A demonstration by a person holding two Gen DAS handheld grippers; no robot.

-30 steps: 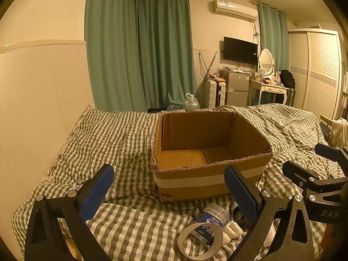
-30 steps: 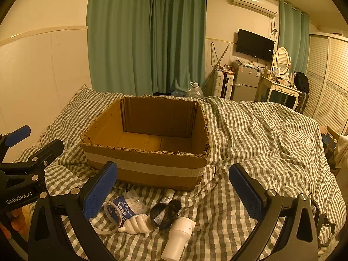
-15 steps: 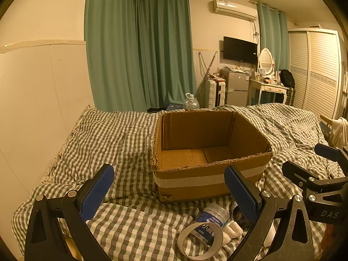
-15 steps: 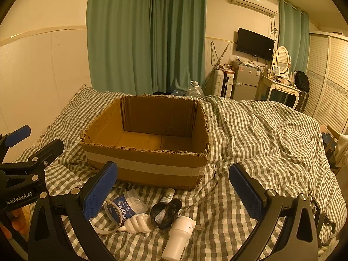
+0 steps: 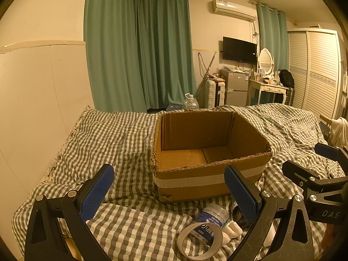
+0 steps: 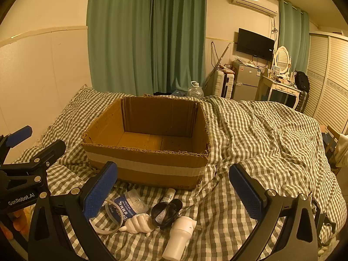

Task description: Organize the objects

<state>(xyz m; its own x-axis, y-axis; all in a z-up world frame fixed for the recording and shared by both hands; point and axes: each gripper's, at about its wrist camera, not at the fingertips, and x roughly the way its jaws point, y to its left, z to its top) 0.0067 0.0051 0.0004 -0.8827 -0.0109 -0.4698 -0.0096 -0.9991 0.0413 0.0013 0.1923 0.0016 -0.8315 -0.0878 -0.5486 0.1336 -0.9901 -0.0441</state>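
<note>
We hold two grippers side by side above a bed covered in a green checked blanket. Our left gripper is spread wide and holds nothing; our right gripper is also spread wide and empty. Straight ahead of both, a little beyond the fingertips, sits an open cardboard box with a pale tape band on its near wall. Nothing shows inside it.

Between the box and our right gripper, just below its fingertips, lies a small heap of things to tidy. From the right gripper's left finger towards the middle: a tape roll lying nearly flat, a clear bottle with a blue label on its side, a small white hand figure, dark glasses, a thin tube near the box wall, and a white cup on its side nearest us. Several touch or overlap.

We judge all of them light. The bottle looks thin and may crush or slip, so grip it across the middle. The tape roll is stiff; pinch its rim. The glasses seem fragile; take them at the bridge. The cup looks smooth and may roll on the soft blanket; grasp its body.
</note>
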